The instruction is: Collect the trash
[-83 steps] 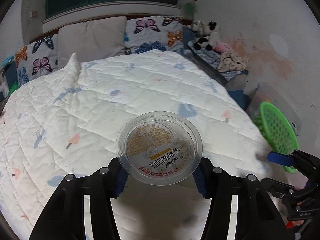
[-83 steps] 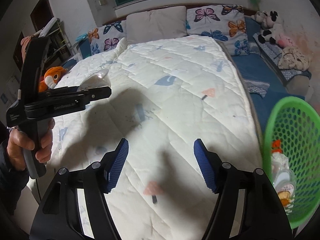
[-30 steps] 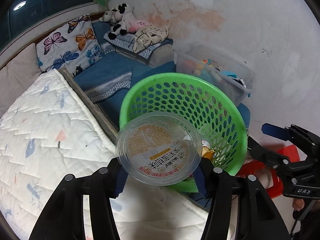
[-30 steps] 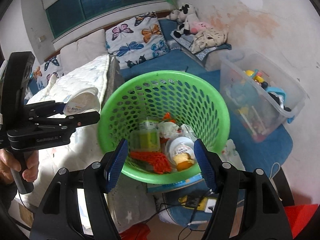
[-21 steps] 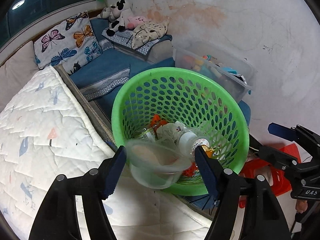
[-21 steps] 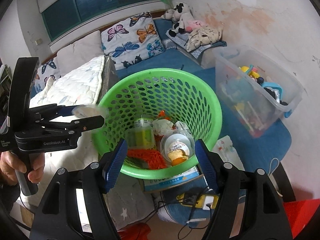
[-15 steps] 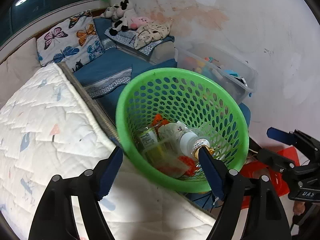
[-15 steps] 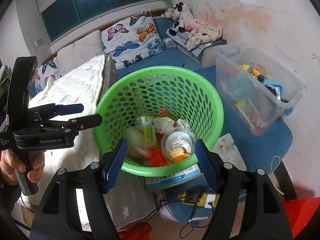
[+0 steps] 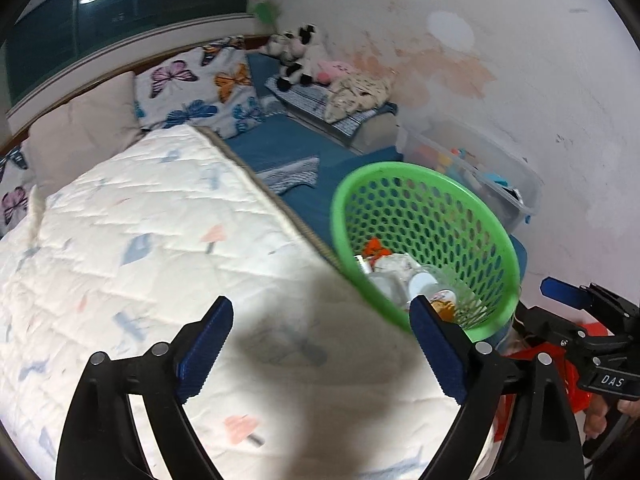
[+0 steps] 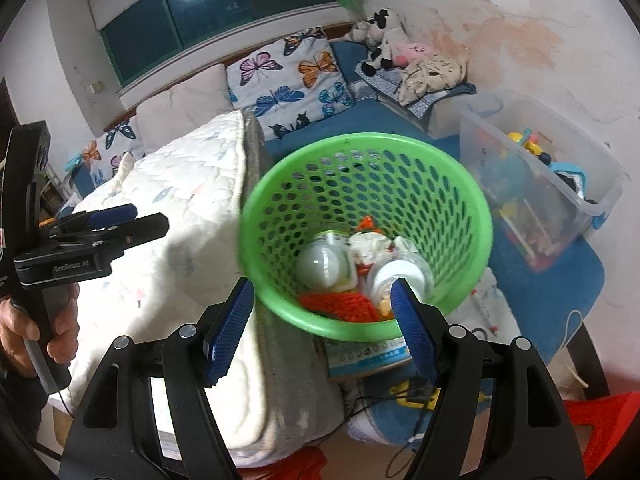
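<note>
Left gripper point(image 9: 320, 354) wide, empty, over white quilted bed point(image 9: 160, 248); clear round plastic cup point(image 10: 323, 267) in green perforated basket point(image 10: 460, 208), far right. Right gripper point(image 10: 322, 330) wide, empty, near basket rim.

A white quilted bed point(image 9: 140, 248) is filling the left, with butterfly pillows point(image 9: 196, 92) lying at its head, plush toys point(image 9: 296, 56) sitting beyond those pillows against the wall, and a clear storage bin point(image 10: 536, 200) standing to the bed's right.
</note>
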A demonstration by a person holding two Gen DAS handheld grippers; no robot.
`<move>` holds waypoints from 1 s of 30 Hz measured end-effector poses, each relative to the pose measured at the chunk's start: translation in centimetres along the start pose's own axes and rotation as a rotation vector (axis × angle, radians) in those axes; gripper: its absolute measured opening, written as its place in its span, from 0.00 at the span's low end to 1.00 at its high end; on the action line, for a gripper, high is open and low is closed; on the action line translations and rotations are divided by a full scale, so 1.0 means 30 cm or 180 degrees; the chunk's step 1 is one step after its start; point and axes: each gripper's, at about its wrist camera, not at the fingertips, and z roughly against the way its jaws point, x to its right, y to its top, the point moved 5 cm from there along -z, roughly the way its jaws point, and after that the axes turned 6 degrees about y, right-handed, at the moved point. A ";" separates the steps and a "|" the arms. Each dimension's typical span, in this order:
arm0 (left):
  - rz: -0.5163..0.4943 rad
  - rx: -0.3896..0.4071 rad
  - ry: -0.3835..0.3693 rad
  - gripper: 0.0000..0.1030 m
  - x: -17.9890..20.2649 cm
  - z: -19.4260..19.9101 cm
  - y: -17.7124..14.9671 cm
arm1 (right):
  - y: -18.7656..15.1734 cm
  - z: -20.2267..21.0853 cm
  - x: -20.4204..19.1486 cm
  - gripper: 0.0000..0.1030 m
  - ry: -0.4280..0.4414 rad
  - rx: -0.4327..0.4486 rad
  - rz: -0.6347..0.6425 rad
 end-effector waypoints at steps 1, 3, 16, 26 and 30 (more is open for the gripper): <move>0.0035 0.0018 0.0047 0.87 -0.022 0.014 -0.008 | -0.002 -0.003 -0.012 0.69 0.0021 -0.0003 -0.0004; 0.0096 0.0049 0.0102 0.88 -0.061 0.042 -0.020 | -0.009 -0.007 -0.041 0.69 0.0061 -0.0009 -0.0009; 0.0296 0.0337 0.0496 0.92 -0.219 0.233 -0.116 | -0.031 0.004 -0.232 0.69 0.0070 0.0055 0.0279; 0.0499 0.0418 0.0810 0.92 -0.343 0.352 -0.212 | -0.068 0.013 -0.375 0.74 0.0094 0.0116 0.0532; 0.0559 0.0426 0.0912 0.93 -0.389 0.384 -0.247 | -0.081 0.006 -0.416 0.76 0.0105 0.0103 0.0592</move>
